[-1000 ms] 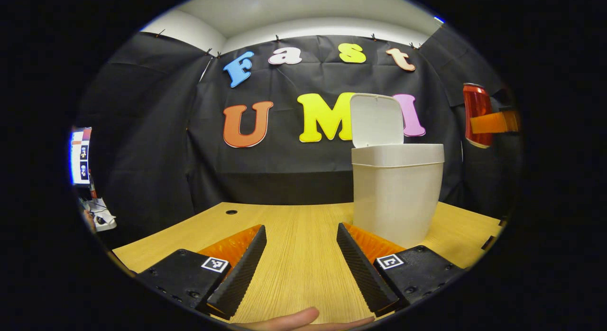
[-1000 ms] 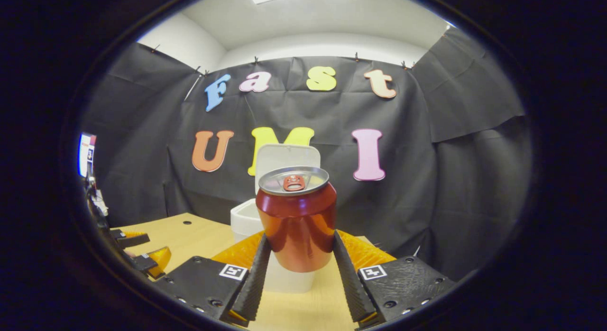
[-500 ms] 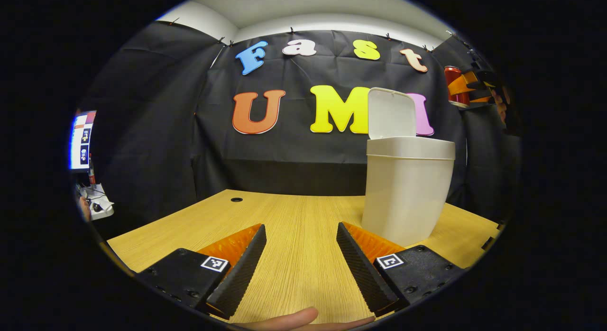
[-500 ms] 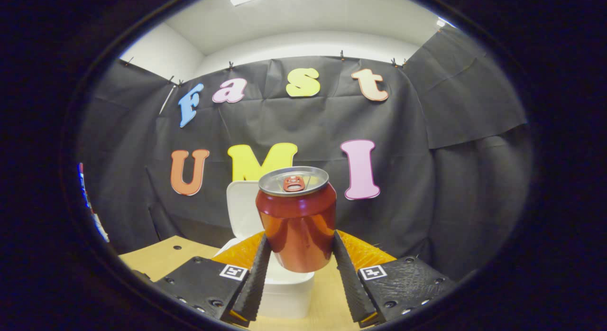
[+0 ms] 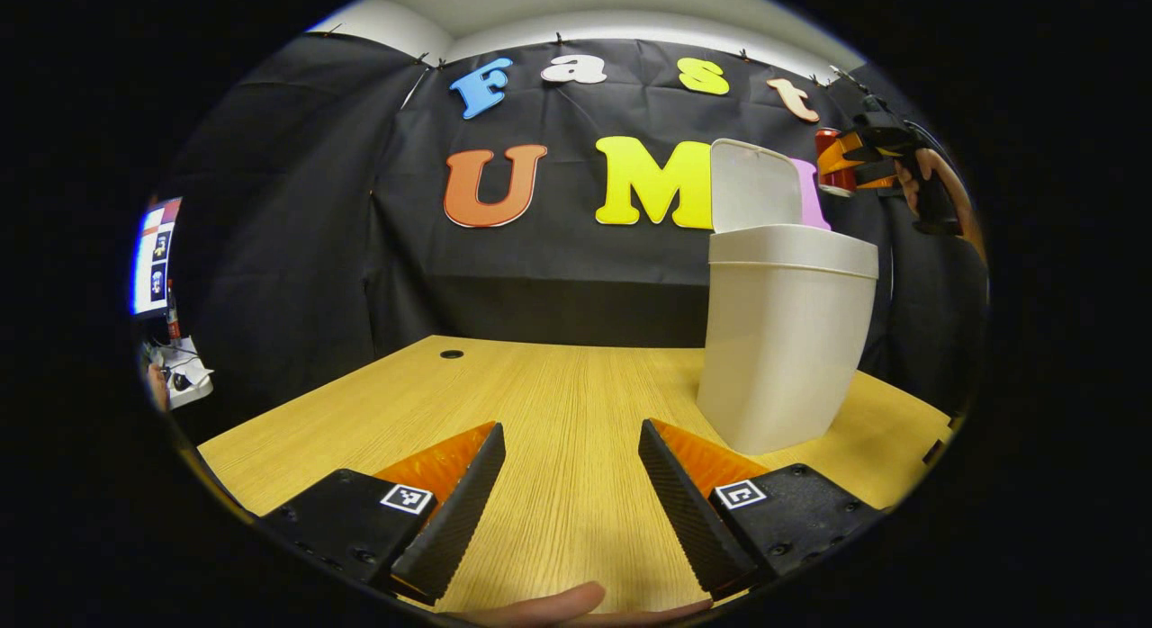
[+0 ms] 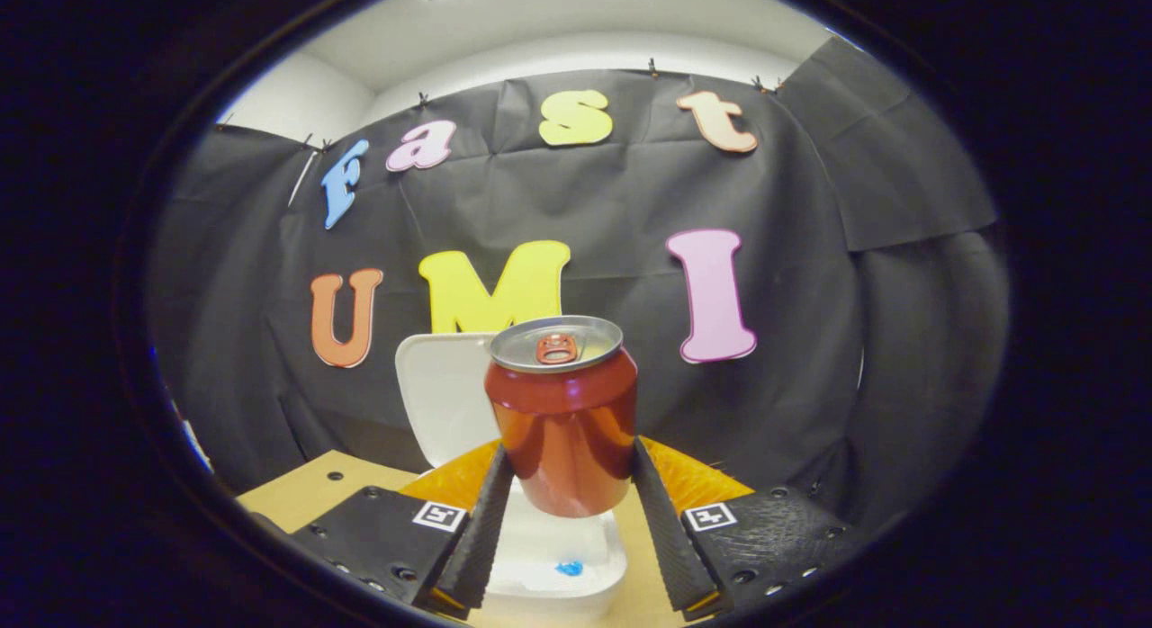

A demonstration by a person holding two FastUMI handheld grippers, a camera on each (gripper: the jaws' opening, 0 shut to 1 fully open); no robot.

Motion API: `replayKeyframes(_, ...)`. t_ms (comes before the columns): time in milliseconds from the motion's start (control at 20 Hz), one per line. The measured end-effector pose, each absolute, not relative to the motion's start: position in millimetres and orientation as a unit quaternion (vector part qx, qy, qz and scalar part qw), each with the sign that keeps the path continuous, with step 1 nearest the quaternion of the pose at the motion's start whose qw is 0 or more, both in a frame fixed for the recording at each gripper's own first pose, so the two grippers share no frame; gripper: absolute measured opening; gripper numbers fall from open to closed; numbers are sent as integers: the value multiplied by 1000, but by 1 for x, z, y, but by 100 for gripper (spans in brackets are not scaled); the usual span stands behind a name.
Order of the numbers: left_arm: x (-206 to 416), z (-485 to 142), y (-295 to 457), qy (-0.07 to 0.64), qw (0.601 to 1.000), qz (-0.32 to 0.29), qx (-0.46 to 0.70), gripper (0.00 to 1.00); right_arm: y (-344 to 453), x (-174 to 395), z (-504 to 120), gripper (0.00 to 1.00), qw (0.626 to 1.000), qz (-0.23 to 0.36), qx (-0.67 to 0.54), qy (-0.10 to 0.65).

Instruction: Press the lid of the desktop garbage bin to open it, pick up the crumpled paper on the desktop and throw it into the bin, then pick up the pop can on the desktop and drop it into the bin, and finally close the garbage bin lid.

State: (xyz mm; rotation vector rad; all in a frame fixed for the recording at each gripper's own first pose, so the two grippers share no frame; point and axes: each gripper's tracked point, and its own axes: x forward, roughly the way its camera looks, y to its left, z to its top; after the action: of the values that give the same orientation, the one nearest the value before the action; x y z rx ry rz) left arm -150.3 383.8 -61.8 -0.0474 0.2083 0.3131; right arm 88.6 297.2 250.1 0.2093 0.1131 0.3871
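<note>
The white desktop bin [image 5: 783, 340] stands on the wooden desk at the right, its lid [image 5: 754, 185] flipped up. My left gripper [image 5: 569, 497] rests low over the desk, open and holding nothing. In the right gripper view, my right gripper [image 6: 565, 497] is shut on a red pop can [image 6: 562, 412], held upright above the open bin [image 6: 594, 560]; the lid [image 6: 441, 394] stands behind the can. A bit of blue shows inside the bin. In the left gripper view the can [image 5: 832, 165] hangs high, just right of the lid, in the right gripper held by a hand [image 5: 931, 192].
The wooden desk [image 5: 558, 403] stretches left of the bin, with a small cable hole [image 5: 452, 354] near its back edge. A lit screen [image 5: 151, 255] stands outside the booth at far left. A fingertip [image 5: 558, 605] shows at the bottom edge.
My right gripper has carried the can up and over the open bin, whose inside now shows beneath it. The left gripper has drifted slightly and stays open.
</note>
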Motion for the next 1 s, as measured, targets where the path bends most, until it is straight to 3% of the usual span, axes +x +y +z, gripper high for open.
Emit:
replayKeyframes(600,-151,-84,403,137,975,172,-34,98,351,75,247,79,966,245,71,51)
replayKeyframes(1000,-149,-88,404,143,975,169,-35,98,329,82,289,90,970,221,101,-10)
